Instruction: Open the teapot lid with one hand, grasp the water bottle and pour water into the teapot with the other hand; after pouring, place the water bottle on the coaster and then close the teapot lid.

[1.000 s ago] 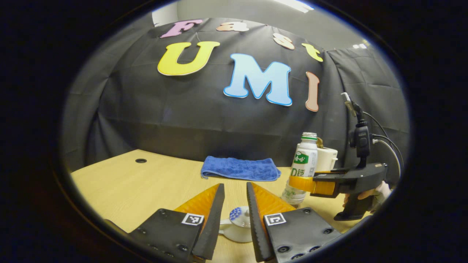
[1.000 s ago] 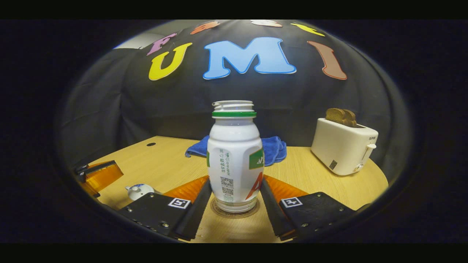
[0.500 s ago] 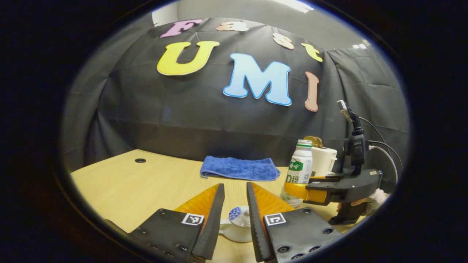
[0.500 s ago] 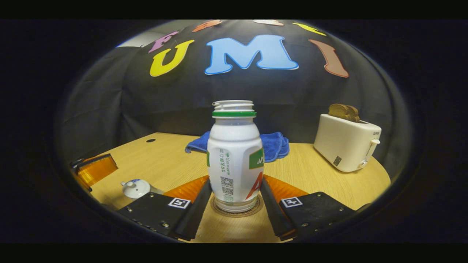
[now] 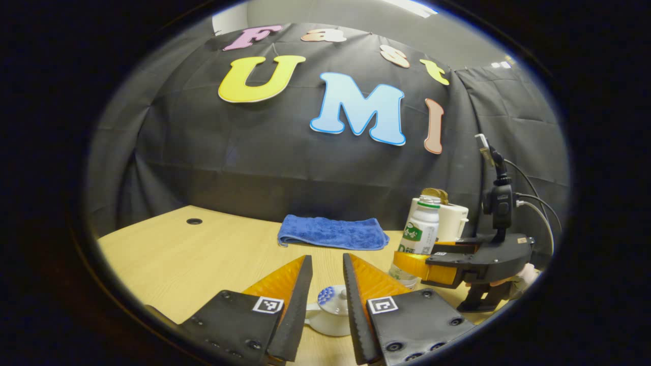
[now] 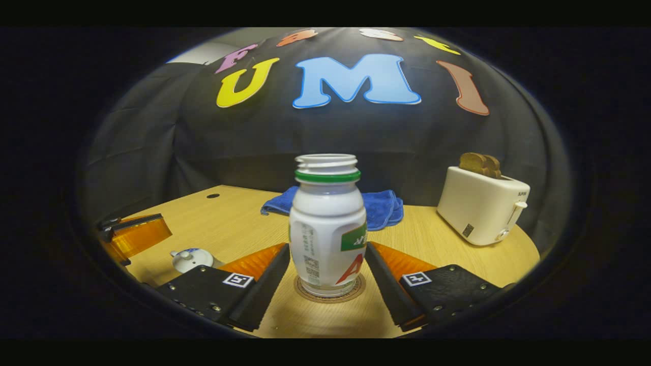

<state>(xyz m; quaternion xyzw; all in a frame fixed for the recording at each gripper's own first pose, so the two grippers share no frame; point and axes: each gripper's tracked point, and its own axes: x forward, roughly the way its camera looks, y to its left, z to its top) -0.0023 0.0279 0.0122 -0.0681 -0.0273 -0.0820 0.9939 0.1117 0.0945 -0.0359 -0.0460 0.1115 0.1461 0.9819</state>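
Observation:
The white water bottle (image 6: 328, 229), capless with a green neck ring, stands upright on the round coaster (image 6: 356, 291). My right gripper (image 6: 327, 246) is open; its fingers flank the bottle with a small gap on each side. From the left gripper view, the bottle (image 5: 422, 229) and right gripper (image 5: 404, 260) are at the right, with a hand under the handle. My left gripper (image 5: 326, 257) is open above the small white teapot (image 5: 325, 320), whose blue-knobbed lid (image 5: 333, 301) shows between the fingers, touching neither. In the right gripper view the teapot (image 6: 190, 259) sits at the left, below the left gripper (image 6: 135, 236).
A folded blue towel (image 5: 330, 233) lies at the back of the wooden table (image 5: 193, 259). A white toaster (image 6: 480, 206) holding bread stands at the back right. A small round hole (image 5: 194, 221) is in the table's far left corner.
The right gripper lowered the bottle onto the coaster, then opened and drew back a little. The left gripper has stayed above the teapot.

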